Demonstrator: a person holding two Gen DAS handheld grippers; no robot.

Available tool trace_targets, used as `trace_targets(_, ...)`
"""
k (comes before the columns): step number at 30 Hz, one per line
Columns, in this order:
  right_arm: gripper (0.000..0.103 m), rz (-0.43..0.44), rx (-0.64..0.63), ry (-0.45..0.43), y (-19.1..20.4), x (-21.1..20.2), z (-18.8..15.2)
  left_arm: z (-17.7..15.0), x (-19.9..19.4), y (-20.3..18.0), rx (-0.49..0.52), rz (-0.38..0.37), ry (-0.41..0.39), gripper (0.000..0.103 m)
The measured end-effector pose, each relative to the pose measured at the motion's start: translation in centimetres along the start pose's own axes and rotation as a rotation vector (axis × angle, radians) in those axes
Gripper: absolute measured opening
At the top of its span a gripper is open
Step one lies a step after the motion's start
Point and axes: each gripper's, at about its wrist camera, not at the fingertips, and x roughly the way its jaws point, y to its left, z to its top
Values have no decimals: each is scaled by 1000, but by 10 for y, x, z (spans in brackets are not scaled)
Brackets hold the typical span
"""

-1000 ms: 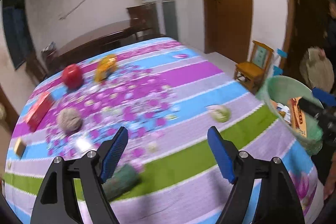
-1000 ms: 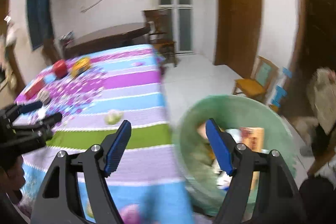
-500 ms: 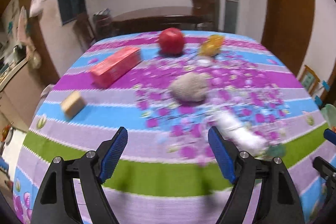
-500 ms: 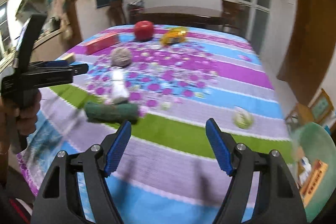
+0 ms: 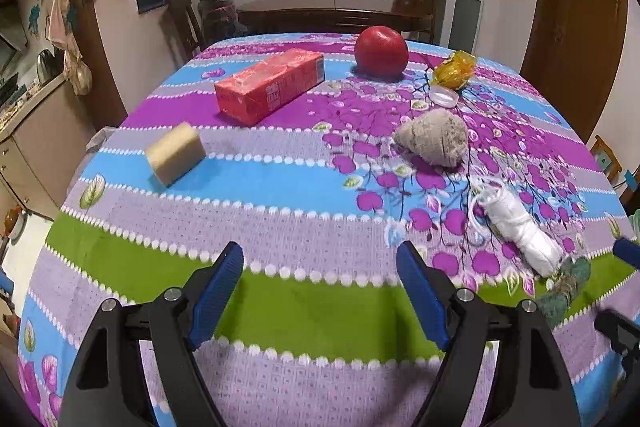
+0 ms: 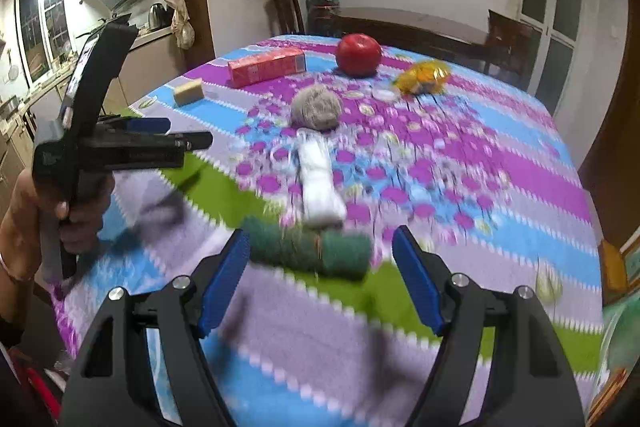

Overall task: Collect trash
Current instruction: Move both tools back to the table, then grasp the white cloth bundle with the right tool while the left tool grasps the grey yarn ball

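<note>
My left gripper [image 5: 320, 255] hangs open and empty over the green stripe of the tablecloth [image 5: 280, 307]. Ahead of it lie a tan sponge block [image 5: 176, 151], a red carton [image 5: 272, 85], a grey crumpled wad [image 5: 436, 137] and a white wad [image 5: 520, 227]. My right gripper [image 6: 320, 239] is open too. A dark green roll [image 6: 308, 251] lies on the cloth just beyond its fingertips, untouched, with the white wad [image 6: 320, 179] behind it. The left gripper [image 6: 188, 133], held in a hand, shows at the left of the right wrist view.
At the far side of the table lie a red apple [image 5: 381, 50], a yellow wrapper [image 5: 456, 69] and a white cap [image 5: 443, 95]. A small green-white ball [image 6: 548, 283] lies near the right edge. A green basin [image 6: 620, 339] stands off the table's right corner.
Both grippers swung left, away from the green basin and towards the things on the table. The green roll now lies right before the right gripper. Both jaws stayed as wide as before.
</note>
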Motion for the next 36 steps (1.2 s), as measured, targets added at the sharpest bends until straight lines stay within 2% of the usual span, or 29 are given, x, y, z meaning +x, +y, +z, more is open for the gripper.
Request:
trace_targets(6,69,32,40,79,-11,45,34,21,6,-1,15,15,-28,79)
trace_targets(7,61,38,37,99,-11,53,37,22,7,1,9,12,-26,79)
trace_targets(12,40,21,-18,174,-3,79,43,23,14,7,14,26,-9,79)
trace_targets(14,27,11,-24,202,-2,86,40,24,16,8,13,23,-4,79)
trace_targets(15,24,15,-20,205,-3,88,38,24,17,8,10,16,0,79)
trace_targets(17,24,19,1,186,-5,86,39,27,19,4,18,1,5,79)
trace_targets(22,24,115,131,42,-22,44,47,36,24,-13,69,-19,-1,79)
trace_targets(25,24,116,206,-42,-37,8,48,47,30,-29,111,-57,-14,81)
trace_targets(27,24,115,263,-84,-49,-11,45,56,36,-41,133,-82,-41,86)
trace_targets(28,24,105,306,-109,-57,-25,40,61,39,-46,138,-76,-53,86)
trace_targets(32,24,89,366,-134,-67,-51,20,78,55,-67,168,-59,-106,87)
trace_targets(35,24,81,372,-116,-66,-56,5,85,74,-81,206,-71,-87,87)
trace_targets(36,24,83,375,-112,-66,-56,2,87,83,-87,220,-96,-54,87)
